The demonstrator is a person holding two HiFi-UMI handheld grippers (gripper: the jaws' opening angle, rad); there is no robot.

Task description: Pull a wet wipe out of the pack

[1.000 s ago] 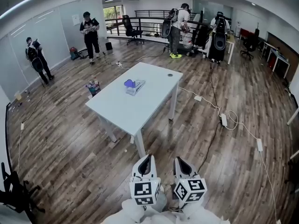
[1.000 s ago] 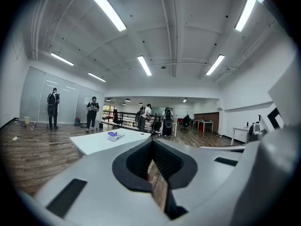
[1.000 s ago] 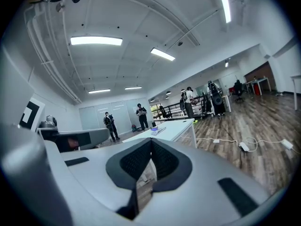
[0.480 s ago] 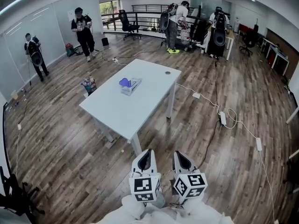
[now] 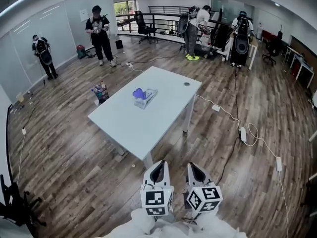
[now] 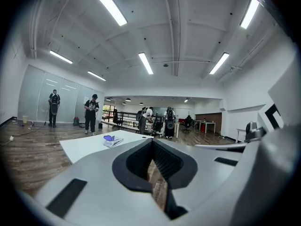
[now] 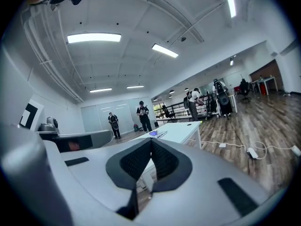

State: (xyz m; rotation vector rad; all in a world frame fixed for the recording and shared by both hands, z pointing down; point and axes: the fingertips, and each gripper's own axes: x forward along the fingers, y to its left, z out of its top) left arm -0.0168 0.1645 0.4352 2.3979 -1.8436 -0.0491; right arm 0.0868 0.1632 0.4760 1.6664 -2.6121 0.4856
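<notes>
I judge nothing is done yet: the wet wipe pack (image 5: 145, 97) lies on the white counter (image 5: 148, 125), well apart from me. My left hand-held gripper (image 5: 158, 168) and right hand-held gripper (image 5: 195, 170) are both closed and empty. Approach, grasp and pull all remain.

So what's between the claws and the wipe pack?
Bare floor, then bare tabletop up to the pack, as the head view shows.
</notes>
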